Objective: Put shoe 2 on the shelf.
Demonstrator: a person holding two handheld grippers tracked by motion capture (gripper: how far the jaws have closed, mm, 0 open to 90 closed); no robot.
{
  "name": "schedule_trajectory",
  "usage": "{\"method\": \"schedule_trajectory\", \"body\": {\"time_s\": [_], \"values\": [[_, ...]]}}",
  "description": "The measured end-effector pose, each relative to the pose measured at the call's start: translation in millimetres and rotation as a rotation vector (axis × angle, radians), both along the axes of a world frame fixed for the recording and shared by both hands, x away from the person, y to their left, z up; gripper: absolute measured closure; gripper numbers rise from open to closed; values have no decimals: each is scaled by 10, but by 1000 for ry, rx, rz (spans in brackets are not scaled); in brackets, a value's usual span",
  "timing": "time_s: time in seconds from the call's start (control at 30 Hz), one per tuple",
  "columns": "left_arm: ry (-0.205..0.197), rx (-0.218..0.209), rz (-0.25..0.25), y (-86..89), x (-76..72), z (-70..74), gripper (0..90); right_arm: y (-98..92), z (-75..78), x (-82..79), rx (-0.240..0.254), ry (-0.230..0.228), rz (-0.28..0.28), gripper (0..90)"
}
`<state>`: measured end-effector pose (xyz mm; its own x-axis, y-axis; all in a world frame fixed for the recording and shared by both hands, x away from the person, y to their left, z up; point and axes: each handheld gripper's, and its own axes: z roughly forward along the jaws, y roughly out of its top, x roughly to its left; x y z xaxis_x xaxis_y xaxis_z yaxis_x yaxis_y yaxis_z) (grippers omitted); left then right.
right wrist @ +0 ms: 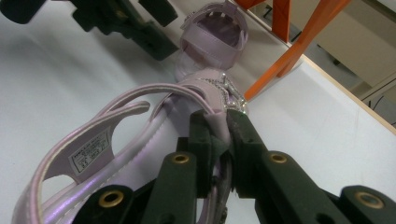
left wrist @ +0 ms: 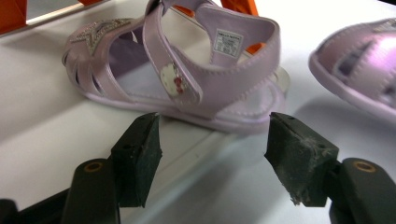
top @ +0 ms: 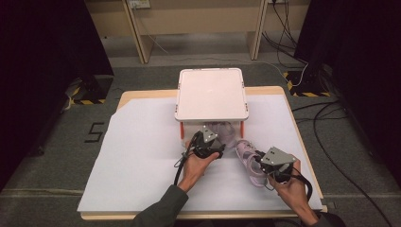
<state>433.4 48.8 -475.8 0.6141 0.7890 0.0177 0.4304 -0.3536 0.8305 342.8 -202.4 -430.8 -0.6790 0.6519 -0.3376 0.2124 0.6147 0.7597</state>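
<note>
**Two lilac sandals at the foot of a raised white tray**

On the white sheet [top: 142, 161] that covers the table, a pair of small lilac sandals lies in front of a white tray [top: 211, 94] standing on orange legs [top: 181, 130].

The right gripper [top: 269, 165] has its jaws closed tight on a strap of the near sandal [top: 250, 163]; in the right gripper view the strap [right wrist: 219, 123] is pinched between the two black pads, with a glittery star ornament [right wrist: 231, 93] just beyond them. A white size label [right wrist: 88, 151] is sewn inside the heel strap of this sandal; its print is too blurred to read.

The left gripper [top: 213, 144] is at the tray's front edge, its jaws partly open and holding nothing. In the left gripper view the far sandal [left wrist: 187, 79] lies on its sole just beyond the pads, apparently untouched by them. It carries a silver star [left wrist: 100, 32] over the toe, a round badge with red dots [left wrist: 172, 80] on the ankle strap, and a white label [left wrist: 227, 41] inside the heel strap, again illegible. The other sandal's toe [left wrist: 359, 65] shows at the right edge.
</note>
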Motion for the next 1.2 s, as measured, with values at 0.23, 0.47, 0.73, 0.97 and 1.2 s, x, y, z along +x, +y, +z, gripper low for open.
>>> {"method": "schedule_trajectory", "body": {"time_s": [0.23,0.47,0.73,0.97,1.2], "values": [[-10,10,4,-52,120,-9,392,-4,7,-2,6,1,3,815],[-41,64,-45,-54,137,-18,543,-20,17,6,6,-8,4,814],[-48,95,-38,138,127,14,627,-23,28,3,12,-8,6,814],[-100,97,-3,383,56,13,795,-27,24,16,14,-8,-2,813],[-80,95,-45,458,-1,0,712,72,-19,112,0,-14,-11,815]]}}
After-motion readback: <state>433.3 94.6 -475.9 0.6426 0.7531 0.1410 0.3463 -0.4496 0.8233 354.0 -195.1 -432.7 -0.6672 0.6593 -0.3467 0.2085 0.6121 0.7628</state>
